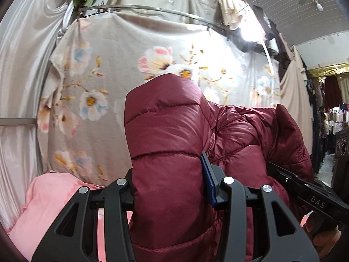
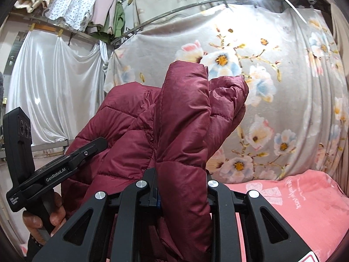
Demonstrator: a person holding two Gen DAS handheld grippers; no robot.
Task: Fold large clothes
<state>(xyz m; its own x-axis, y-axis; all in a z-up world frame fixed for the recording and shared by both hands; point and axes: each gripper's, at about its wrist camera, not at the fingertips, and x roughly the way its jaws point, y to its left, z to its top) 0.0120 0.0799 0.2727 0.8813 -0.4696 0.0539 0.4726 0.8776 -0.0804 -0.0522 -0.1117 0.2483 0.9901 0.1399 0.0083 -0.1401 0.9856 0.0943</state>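
A dark red quilted puffer jacket is held up in the air by both grippers. My left gripper is shut on a thick fold of the jacket, which rises between its fingers. My right gripper is shut on another bunched fold of the jacket. The right gripper also shows at the right edge of the left wrist view. The left gripper shows at the left of the right wrist view, against the jacket. The fingertips are hidden by the fabric.
A pink blanket covers the surface below, also seen in the right wrist view. A floral sheet hangs behind, with white satin cloth to the left. Clothes hang on a rail above.
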